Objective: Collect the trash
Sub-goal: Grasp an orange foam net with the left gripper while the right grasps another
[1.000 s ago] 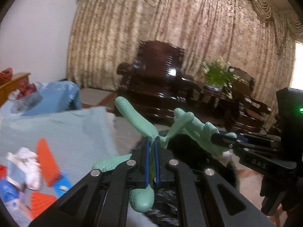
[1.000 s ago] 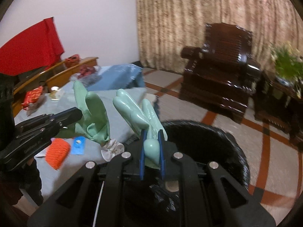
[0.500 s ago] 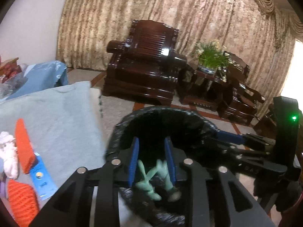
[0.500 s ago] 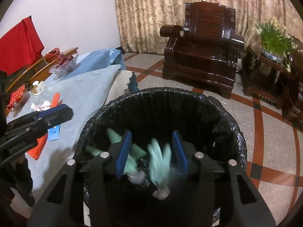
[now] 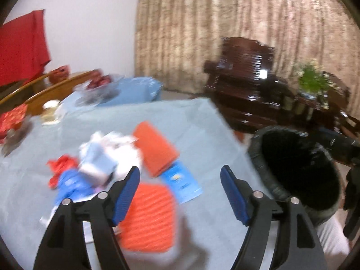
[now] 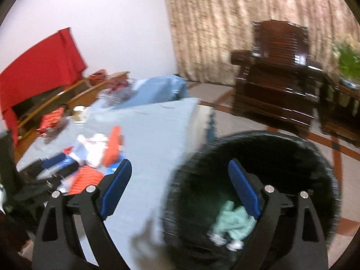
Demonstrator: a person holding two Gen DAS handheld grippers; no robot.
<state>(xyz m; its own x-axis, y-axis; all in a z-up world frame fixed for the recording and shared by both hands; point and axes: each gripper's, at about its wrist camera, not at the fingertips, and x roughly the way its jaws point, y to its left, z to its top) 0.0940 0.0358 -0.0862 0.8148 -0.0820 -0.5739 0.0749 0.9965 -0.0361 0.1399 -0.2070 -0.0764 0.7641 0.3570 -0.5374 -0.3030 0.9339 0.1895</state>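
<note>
Left gripper (image 5: pixel 180 191): jaws wide and opening, nothing between the pads; it is aimed down at the litter on the tabletop (image 5: pixel 202 121), where a second ago a green glove was pinched in it. Right gripper (image 6: pixel 178 190): jaws likewise wide and opening, empty; a second ago it too was clamped on a green glove. Both green gloves (image 6: pixel 234 222) are now seen crumpled at the bottom of the black-lined bin (image 6: pixel 326 166), which stands on the floor just off the tabletop's near right corner. Judgement: the glove drop is done, and the next pick is being set up. Remaining trash lies toward the tabletop's left edge: an orange ridged pad (image 5: pixel 146 216) directly under the left gripper, an orange block (image 5: pixel 155 148) beyond it, a blue card (image 5: pixel 182 180) touching both, and a heap of white, blue and red wrappers (image 5: pixel 94 164) to the left. Views compared: the bin's contents are shown only by the right wrist view; in the left wrist view the bin's inside (image 5: pixel 299 168) is black, but the litter is shown close. Both frames are motion-blurred, so fine detail cannot be told.
</note>
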